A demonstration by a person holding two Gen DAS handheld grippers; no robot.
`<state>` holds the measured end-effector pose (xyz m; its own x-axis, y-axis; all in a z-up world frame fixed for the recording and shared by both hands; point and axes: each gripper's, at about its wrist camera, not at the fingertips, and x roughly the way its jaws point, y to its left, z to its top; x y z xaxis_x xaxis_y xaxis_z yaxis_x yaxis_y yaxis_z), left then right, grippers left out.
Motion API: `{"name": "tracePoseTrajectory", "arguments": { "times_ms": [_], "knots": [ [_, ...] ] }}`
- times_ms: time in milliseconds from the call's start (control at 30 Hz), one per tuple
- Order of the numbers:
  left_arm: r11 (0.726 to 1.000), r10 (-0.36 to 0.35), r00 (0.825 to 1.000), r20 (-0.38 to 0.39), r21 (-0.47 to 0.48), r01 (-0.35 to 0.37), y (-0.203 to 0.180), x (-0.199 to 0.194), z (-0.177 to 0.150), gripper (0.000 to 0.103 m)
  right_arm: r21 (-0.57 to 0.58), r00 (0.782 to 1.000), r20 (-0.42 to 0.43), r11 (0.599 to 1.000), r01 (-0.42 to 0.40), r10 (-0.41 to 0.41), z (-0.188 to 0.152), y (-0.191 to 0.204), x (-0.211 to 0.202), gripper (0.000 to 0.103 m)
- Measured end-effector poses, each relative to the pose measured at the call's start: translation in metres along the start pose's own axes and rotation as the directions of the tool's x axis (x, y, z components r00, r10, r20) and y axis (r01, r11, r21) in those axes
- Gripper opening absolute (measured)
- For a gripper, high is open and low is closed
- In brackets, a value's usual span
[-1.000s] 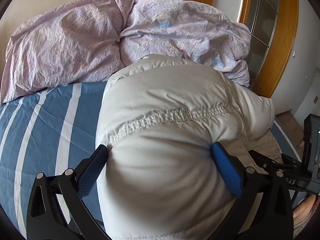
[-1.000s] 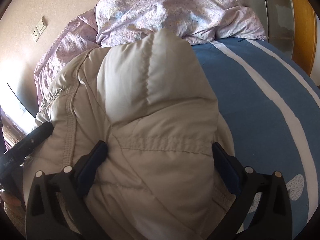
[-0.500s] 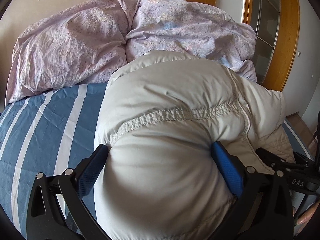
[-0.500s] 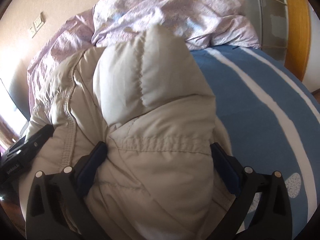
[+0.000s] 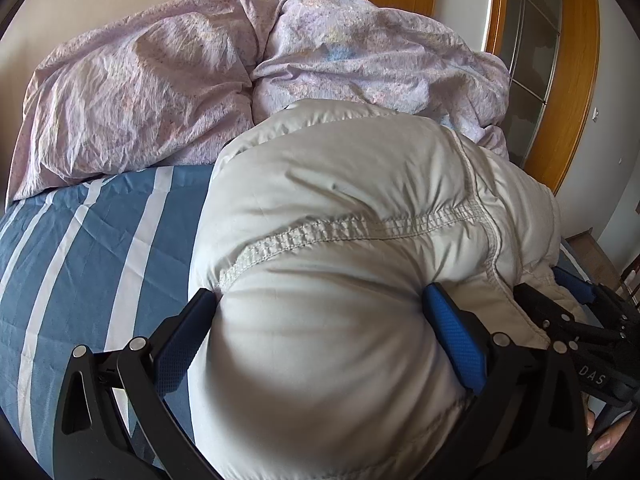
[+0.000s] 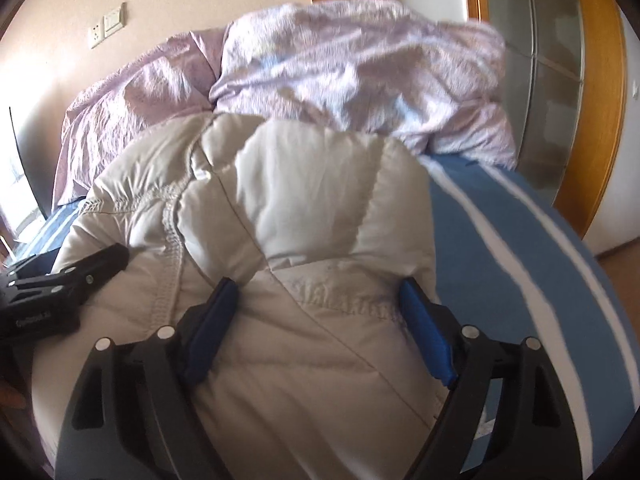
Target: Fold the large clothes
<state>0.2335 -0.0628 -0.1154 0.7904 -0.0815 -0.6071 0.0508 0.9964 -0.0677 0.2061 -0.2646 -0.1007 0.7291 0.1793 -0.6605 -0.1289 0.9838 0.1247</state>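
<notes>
Taking the beige padded jacket (image 5: 340, 264) as the landmark: it sits bundled on the blue striped bed sheet (image 5: 92, 248), with the crumpled lilac duvet (image 5: 168, 92) just behind its far edge.

At the jacket's left end, the left gripper (image 5: 320, 320) has its jaws clenched around a thick roll of the padding, both blue pads (image 5: 452, 340) pressed into the fabric below the stitched seam (image 5: 360, 228).

At the jacket's right end, the right gripper (image 6: 320, 312) straddles another puffy fold; its jaws have just been closing, and the pads now dent the fabric on both sides, so I judge it is grasping the jacket.

The step looks like carrying a bulky fold over. To do it well:
- hold both ends level so the seam stays straight;
- keep the squeeze firm, since slick down padding may spring out;
- lay the fold onto the sheet short of the duvet, then press the air out before letting go.
</notes>
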Motion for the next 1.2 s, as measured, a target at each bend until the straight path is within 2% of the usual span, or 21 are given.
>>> {"name": "tracePoseTrajectory", "arguments": {
  "times_ms": [167,500,600,667,700,767,833,900,1000,1033,1100,1200],
  "knots": [
    [1.0,0.017,1.0,0.013,0.009,-0.017,-0.003,0.0,-0.002,0.102,0.024,0.998,-0.044,0.999,-0.048,0.049,-0.004,-0.006,0.017,0.089],
    [0.999,0.035,0.999,0.018,0.016,-0.036,-0.005,-0.001,-0.002,0.102,0.049,0.995,-0.086,0.998,-0.048,0.052,-0.005,-0.008,0.026,0.091],
    [0.994,-0.078,0.996,-0.032,-0.08,0.075,0.015,-0.016,0.001,0.102,0.092,0.983,-0.171,0.994,-0.052,0.067,0.009,-0.012,0.014,0.091],
    [0.964,-0.201,0.979,-0.046,-0.19,0.189,0.041,-0.027,0.002,0.102,0.14,0.978,-0.161,0.984,-0.109,0.131,0.016,-0.023,-0.005,0.094],
    [0.948,-0.239,0.97,-0.051,-0.228,0.221,0.053,-0.03,0.003,0.102,0.169,0.976,-0.15,0.977,-0.134,0.16,0.018,-0.031,-0.012,0.097],
    [0.932,-0.266,0.962,-0.067,-0.273,0.239,0.072,-0.031,0.003,0.102,0.241,0.966,-0.152,0.956,-0.169,0.21,0.021,-0.05,-0.017,0.1],
    [0.915,-0.289,0.952,-0.099,-0.321,0.245,0.09,-0.026,0.004,0.102,0.322,0.945,-0.188,0.926,-0.199,0.268,0.023,-0.072,-0.011,0.1],
    [0.889,-0.337,0.933,-0.126,-0.371,0.27,0.101,-0.018,0.002,0.102,0.38,0.917,-0.242,0.901,-0.21,0.316,0.019,-0.087,0.003,0.1],
    [0.861,-0.39,0.91,-0.143,-0.408,0.305,0.107,-0.007,-0.003,0.102,0.46,0.85,-0.315,0.851,-0.251,0.421,0.01,-0.096,0.028,0.1],
    [0.852,-0.408,0.902,-0.144,-0.416,0.319,0.108,-0.005,-0.005,0.102,0.47,0.837,-0.33,0.845,-0.255,0.436,0.008,-0.097,0.035,0.101],
    [0.829,-0.445,0.885,-0.14,-0.437,0.348,0.108,-0.001,-0.008,0.102,0.48,0.821,-0.328,0.831,-0.28,0.466,0.006,-0.099,0.042,0.101],
    [0.793,-0.508,0.85,-0.137,-0.46,0.4,0.108,0.007,-0.012,0.102,0.514,0.769,-0.334,0.789,-0.336,0.545,0.001,-0.1,0.055,0.101]
  ]
}}
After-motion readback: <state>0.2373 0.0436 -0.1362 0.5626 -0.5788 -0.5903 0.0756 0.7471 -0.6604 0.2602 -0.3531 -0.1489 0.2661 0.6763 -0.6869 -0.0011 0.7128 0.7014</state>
